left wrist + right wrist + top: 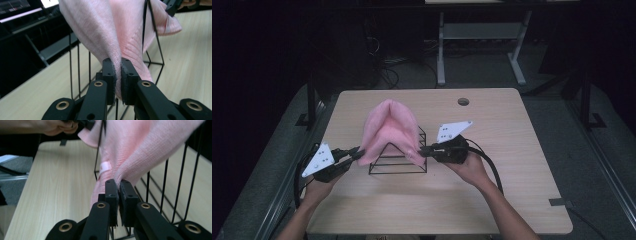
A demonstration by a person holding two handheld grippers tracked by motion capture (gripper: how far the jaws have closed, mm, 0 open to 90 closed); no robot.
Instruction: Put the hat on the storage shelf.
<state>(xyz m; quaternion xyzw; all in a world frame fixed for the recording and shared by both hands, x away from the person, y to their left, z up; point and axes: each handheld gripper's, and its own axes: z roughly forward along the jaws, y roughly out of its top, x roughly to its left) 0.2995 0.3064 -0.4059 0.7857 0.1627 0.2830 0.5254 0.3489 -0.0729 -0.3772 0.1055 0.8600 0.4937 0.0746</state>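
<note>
Pink knit cloth [388,127] draped over black wire rack [404,161], mid-table [512,150]. Left gripper [357,153] pinches the cloth's edge at the rack's left side, jaws clamped on fabric. Right gripper [423,150] clamps the opposite edge at the rack's right side. Small pink tag [105,167] sits just above the right jaws.

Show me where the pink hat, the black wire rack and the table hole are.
pink hat [387,122]: high view, upper knit.
black wire rack [398,171]: high view, front bottom wire.
table hole [463,102]: high view, its centre.
</note>
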